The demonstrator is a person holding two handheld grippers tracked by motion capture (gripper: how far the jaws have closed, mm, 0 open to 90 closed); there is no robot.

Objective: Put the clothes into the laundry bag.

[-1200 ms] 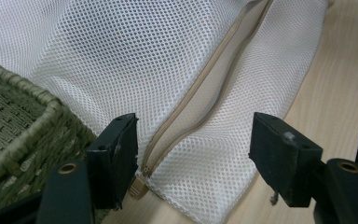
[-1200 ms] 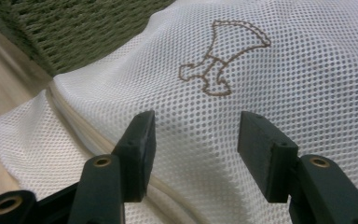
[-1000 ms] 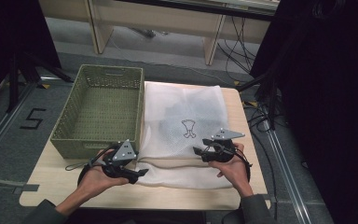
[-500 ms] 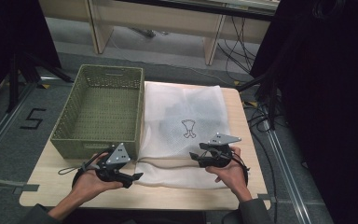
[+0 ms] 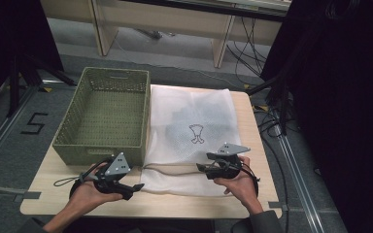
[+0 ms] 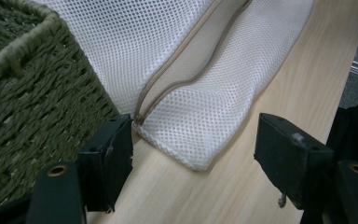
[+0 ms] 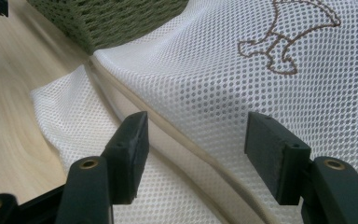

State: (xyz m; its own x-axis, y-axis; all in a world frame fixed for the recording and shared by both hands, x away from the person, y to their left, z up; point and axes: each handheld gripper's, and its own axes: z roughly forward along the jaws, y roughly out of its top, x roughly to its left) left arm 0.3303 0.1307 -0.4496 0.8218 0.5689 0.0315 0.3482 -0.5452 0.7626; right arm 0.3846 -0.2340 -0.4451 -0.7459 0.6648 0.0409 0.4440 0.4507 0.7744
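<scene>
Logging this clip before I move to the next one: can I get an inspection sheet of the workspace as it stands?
Surface: light wooden table, bare at its edges.
Job's things: white mesh laundry bag lies flat, its beige zipper partly open along the near edge; green woven basket touches its left side.
Clutter: nothing seen.
Grippers: left hand-held gripper open around the bag's near corner, not touching it; right hand-held gripper open over the mesh by the zipper.
Cables: black cables on the floor right of the table.
Surroundings: grey floor, wooden desk legs behind, dark curtain at the right.
</scene>
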